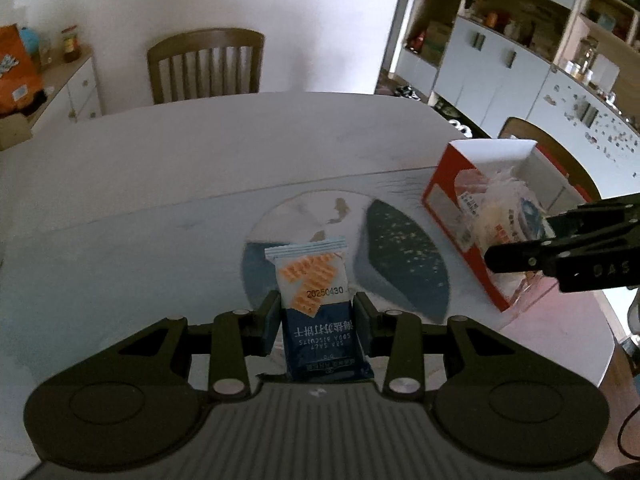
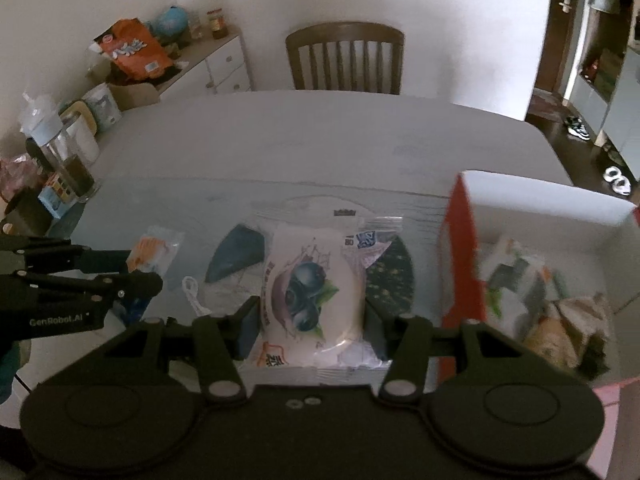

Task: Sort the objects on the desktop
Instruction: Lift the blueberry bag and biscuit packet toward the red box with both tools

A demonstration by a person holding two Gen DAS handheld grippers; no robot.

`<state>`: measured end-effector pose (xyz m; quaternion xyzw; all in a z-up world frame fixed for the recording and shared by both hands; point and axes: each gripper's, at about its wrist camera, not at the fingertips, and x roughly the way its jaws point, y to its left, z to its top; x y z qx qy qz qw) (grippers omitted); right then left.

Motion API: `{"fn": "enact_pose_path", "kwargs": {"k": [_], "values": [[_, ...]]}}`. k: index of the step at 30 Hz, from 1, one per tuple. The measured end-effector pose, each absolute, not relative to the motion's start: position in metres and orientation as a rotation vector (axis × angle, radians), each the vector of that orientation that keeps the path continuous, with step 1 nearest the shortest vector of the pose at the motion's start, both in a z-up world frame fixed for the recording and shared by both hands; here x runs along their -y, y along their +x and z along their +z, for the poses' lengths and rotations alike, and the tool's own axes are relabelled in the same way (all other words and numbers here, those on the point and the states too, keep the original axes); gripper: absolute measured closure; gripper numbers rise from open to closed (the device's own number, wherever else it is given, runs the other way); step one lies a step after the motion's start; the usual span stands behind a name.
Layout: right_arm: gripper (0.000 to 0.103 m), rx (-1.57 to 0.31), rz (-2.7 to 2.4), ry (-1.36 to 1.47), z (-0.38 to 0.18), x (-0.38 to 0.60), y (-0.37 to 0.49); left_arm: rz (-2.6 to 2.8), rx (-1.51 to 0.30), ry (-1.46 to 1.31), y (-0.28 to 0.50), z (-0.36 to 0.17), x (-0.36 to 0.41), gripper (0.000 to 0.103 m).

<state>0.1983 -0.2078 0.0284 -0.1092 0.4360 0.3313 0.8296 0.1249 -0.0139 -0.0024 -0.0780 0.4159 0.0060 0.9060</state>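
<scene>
My left gripper [image 1: 316, 316] is shut on a blue and white soda biscuit packet [image 1: 316, 300] and holds it over the table mat. My right gripper [image 2: 312, 320] is shut on a clear packet with a white blueberry pastry [image 2: 312, 296], just left of the red and white cardboard box [image 2: 460, 256]. The box holds several snack packets [image 2: 552, 300]. In the left wrist view the right gripper [image 1: 520, 248] holds its packet [image 1: 504, 220] at the box [image 1: 448, 196]. The left gripper [image 2: 132, 268] shows at the left of the right wrist view.
A blue patterned mat [image 1: 400, 248] covers the near part of the white table [image 1: 200, 152]. A wooden chair [image 1: 206, 66] stands at the far side. A glass jug [image 2: 68, 160] and small boxes stand at the table's left edge. A small white cord [image 2: 192, 292] lies on the mat.
</scene>
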Motion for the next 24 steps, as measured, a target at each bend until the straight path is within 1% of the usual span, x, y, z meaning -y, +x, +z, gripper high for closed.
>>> {"fn": "enact_pose_path", "kwargs": {"k": [12, 24], "values": [[0.050, -0.896, 0.617, -0.185, 0.043, 0.285, 0.217, -0.042, -0.837, -0.126, 0.152, 0.009, 0.075, 0.065], [0.050, -0.888, 0.570, -0.162, 0.040, 0.353, 0.253, -0.110, -0.827, -0.081, 0.198, 0.014, 0.154, 0.065]]}}
